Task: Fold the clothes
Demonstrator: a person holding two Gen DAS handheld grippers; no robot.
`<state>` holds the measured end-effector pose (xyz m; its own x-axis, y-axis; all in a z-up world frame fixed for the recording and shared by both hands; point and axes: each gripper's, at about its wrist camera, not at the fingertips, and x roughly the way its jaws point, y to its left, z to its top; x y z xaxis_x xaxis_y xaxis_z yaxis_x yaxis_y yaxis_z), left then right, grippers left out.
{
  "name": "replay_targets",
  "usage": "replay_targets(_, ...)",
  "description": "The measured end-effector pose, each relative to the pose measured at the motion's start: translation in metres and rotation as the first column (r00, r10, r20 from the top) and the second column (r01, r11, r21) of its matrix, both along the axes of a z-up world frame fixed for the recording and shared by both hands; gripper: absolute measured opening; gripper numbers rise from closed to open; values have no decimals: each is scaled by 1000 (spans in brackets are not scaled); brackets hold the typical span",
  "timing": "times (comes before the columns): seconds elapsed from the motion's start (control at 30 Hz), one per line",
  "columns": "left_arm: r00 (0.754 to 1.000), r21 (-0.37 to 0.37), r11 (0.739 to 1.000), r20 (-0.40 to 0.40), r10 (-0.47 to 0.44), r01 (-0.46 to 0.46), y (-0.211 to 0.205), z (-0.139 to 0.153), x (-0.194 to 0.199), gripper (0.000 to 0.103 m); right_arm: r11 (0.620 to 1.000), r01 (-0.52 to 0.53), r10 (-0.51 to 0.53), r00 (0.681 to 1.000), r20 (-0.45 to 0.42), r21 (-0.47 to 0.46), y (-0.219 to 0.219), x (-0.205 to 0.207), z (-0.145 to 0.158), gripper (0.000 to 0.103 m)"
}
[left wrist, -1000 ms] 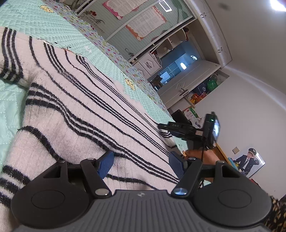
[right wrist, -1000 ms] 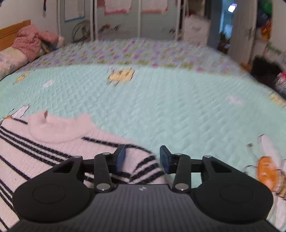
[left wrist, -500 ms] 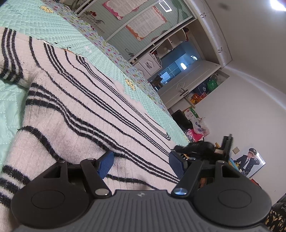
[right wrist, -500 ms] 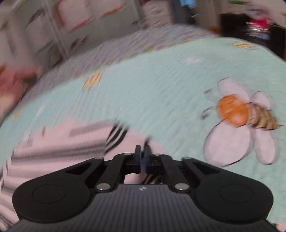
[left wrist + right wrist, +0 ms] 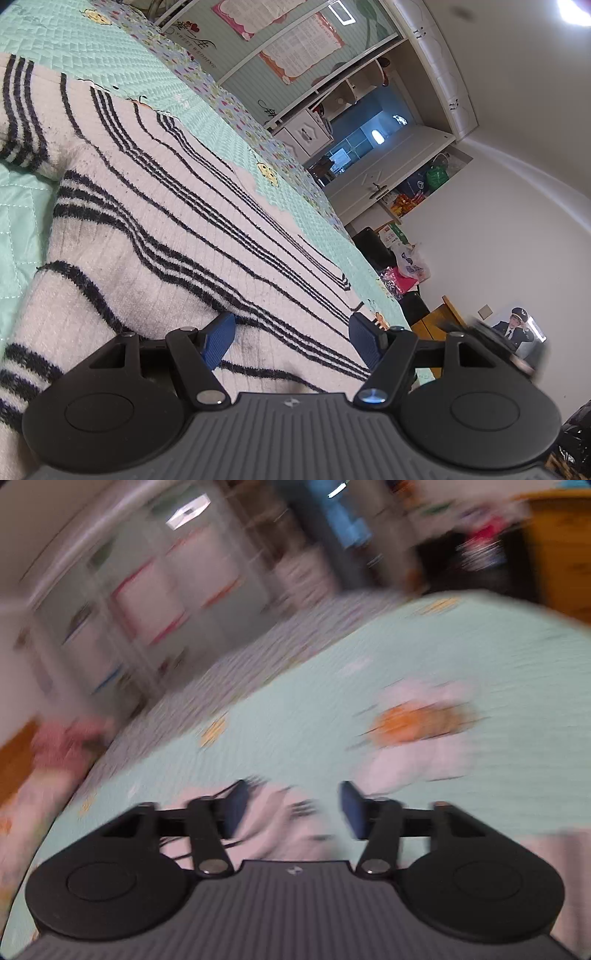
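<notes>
A striped sweater (image 5: 177, 229) lay spread across the left of the frame on the bed (image 5: 122, 62), apparently unfolded. The left gripper (image 5: 291, 341) hovered low over it, jaws apart; the right gripper (image 5: 293, 808), blurred, seemed open above its edge.

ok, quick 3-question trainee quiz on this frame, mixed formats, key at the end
1. True or false: the left gripper is clamped shut on the striped sweater.
2. Multiple choice: the sweater lies on A) a wooden floor, B) a mint green quilted bedspread, C) a glass desk.
3. Fill in: the right gripper has its jaws ____, with pale, blurred fabric showing between its fingers.

Key: 1 false, its jaws are spread over the knit. 2 B. 3 open.
</notes>
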<state>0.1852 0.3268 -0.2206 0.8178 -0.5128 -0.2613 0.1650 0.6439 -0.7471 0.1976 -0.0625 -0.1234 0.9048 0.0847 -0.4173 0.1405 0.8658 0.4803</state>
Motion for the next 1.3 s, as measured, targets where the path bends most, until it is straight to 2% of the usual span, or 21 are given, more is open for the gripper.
replay_targets(0.07,1000,9,1000,2,4,-4,-1,0,0,71,990,138,-137,990,-18,39,-41,-44,-1,67)
replay_targets(0.13,1000,18,1000,6,10,-10,-3,0,0,71,963,255,-250,966,-63,85,-77,-79,-12,67)
replay_targets(0.23,1000,22,1000,12,19,-20,-4,-1,0,71,918,393,-383,913,-138,53,-117,-115,-31,67)
replay_targets(0.3,1000,20,999,16,26,-26,-4,-2,0,71,883,466,-453,876,-164,52,-140,-125,-47,68)
replay_targets(0.37,999,21,999,20,33,-33,-4,-2,0,71,877,471,-444,870,-212,98,-151,-113,-68,69)
replay_targets(0.5,999,38,998,21,40,-41,-6,-1,0,71,869,460,-435,886,-161,185,-151,-90,-86,75)
replay_targets(0.57,999,46,998,20,42,-43,-7,0,0,71,889,412,-387,909,-157,198,-149,-78,-85,75)
replay_targets(0.67,999,60,997,16,43,-44,-8,1,1,71,906,377,-347,922,-172,191,-149,-65,-85,66)
replay_targets(0.7,999,65,997,15,43,-44,-8,1,2,71,907,367,-334,926,-177,208,-152,-63,-86,46)
replay_targets(0.73,999,70,997,14,44,-44,-9,1,2,71,907,357,-320,930,-182,224,-154,-61,-87,14)
replay_targets(0.77,999,75,996,13,44,-45,-9,2,2,71,903,336,-292,937,-192,269,-156,-66,-89,8)
replay_targets(0.8,999,80,996,11,44,-45,-9,2,3,71,896,315,-262,944,-200,314,-158,-70,-91,8)
replay_targets(0.97,999,107,993,3,43,-43,-10,3,5,71,934,293,-273,954,-122,202,-157,-102,-56,7)
replay_targets(1.0,999,115,992,2,43,-43,-11,3,5,71,930,320,-301,945,-124,179,-164,-110,-52,7)
replay_targets(1.03,999,124,991,0,44,-44,-12,4,5,71,925,350,-330,933,-143,148,-172,-115,-52,7)
replay_targets(1.13,999,154,987,-6,47,-45,-16,5,6,71,912,374,-334,916,-220,171,-195,-129,-69,7)
replay_targets(1.23,999,181,982,-10,51,-48,-20,7,6,71,908,362,-323,925,-199,212,-196,-134,-82,8)
replay_targets(1.3,997,249,967,-46,55,-42,-28,16,4,71,891,382,-345,921,-182,245,-195,-135,-86,11)
